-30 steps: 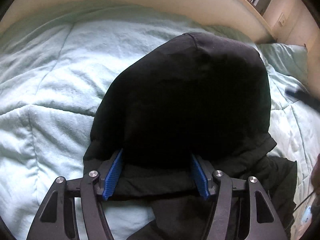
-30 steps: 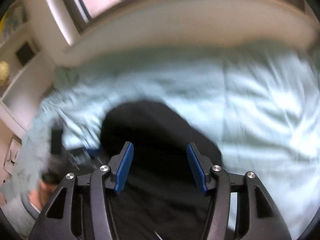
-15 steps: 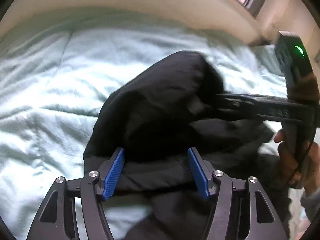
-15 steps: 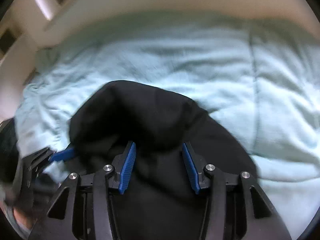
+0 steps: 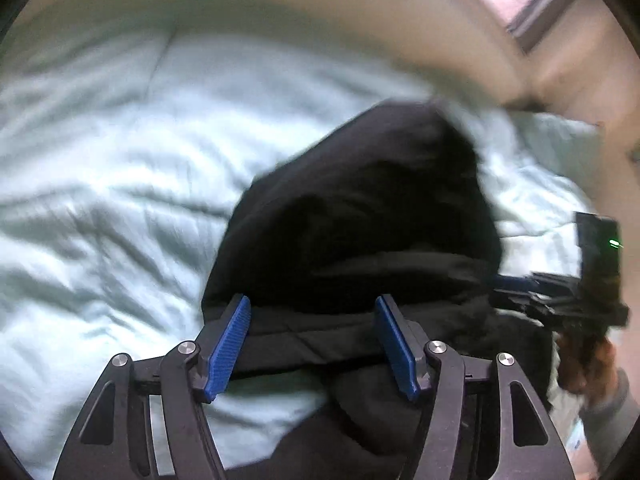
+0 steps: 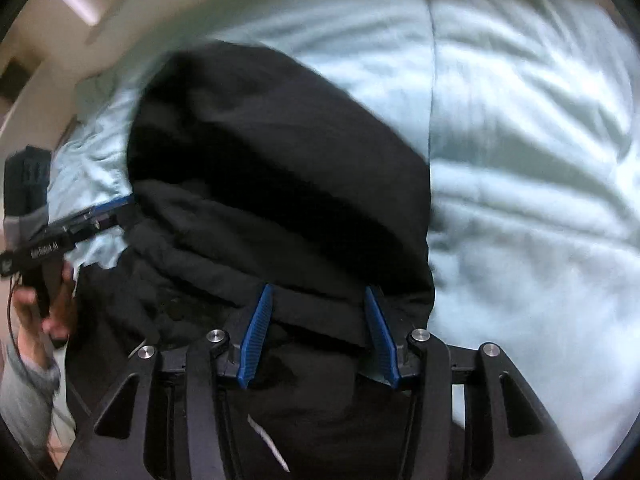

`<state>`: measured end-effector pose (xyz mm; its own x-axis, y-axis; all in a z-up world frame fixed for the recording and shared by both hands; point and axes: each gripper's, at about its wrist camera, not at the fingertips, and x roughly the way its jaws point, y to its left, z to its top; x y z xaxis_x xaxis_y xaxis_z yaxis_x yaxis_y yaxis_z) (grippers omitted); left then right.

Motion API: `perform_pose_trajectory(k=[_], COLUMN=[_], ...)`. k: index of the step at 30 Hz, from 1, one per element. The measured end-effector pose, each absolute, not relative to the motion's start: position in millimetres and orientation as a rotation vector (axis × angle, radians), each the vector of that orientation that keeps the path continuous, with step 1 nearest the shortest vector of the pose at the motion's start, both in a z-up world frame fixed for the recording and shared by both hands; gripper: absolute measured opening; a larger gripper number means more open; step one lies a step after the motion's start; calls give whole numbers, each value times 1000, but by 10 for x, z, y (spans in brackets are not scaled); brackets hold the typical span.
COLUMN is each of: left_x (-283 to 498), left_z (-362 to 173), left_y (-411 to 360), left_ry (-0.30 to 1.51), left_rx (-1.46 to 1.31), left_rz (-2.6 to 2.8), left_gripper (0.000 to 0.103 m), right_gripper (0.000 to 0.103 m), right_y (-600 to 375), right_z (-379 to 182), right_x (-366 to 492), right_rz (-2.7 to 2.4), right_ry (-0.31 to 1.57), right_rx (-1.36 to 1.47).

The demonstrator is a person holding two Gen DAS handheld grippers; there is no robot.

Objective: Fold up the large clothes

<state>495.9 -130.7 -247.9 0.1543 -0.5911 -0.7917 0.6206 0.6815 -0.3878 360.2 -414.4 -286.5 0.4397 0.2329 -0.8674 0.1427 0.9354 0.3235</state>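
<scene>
Black garment's [image 6: 280,168] lower part beyond the frame edge; blurred window corner [image 5: 532,8].

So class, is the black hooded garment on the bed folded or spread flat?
Partly folded: the black padded garment lies bunched in overlapping layers on the pale green quilt.

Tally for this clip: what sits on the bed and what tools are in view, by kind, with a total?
Black garment: 1
Pale green quilt: 1
Pillow: 1
Hand-held grippers: 2, left hand-held gripper and right hand-held gripper
Total: 5
</scene>
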Motion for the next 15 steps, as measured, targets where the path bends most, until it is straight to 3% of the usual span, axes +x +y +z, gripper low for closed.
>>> perform_pose_trajectory(k=[2, 4, 5, 6, 11, 15], left_x=[5001, 5132, 5208, 5291, 5572, 5773], left_z=[-2230, -2063, -2054, -2068, -2408, -2579], left_y=[-1145, -1079, -1091, -1124, -1526, -1688], left_ry=[1052, 1027, 1042, 1068, 1239, 1259], left_rx=[17, 6, 6, 7, 25, -43], left_rz=[-909, -941, -946, -954, -1040, -1057], left_gripper=[66, 70, 80, 81, 81, 81], right_gripper=[62, 82, 83, 83, 83, 85], right_y=[-4253, -4380, -4435, -4488, -4549, -4719], right_z=[-2671, -2565, -2568, -2588, -2863, -3026], right_x=[3520, 3555, 3625, 3688, 4057, 4224], right_rz=[84, 76, 86, 112, 153, 162], right_ry=[1068, 1034, 1040, 1052, 1113, 1141], right_rx=[362, 348, 358, 377, 438, 500])
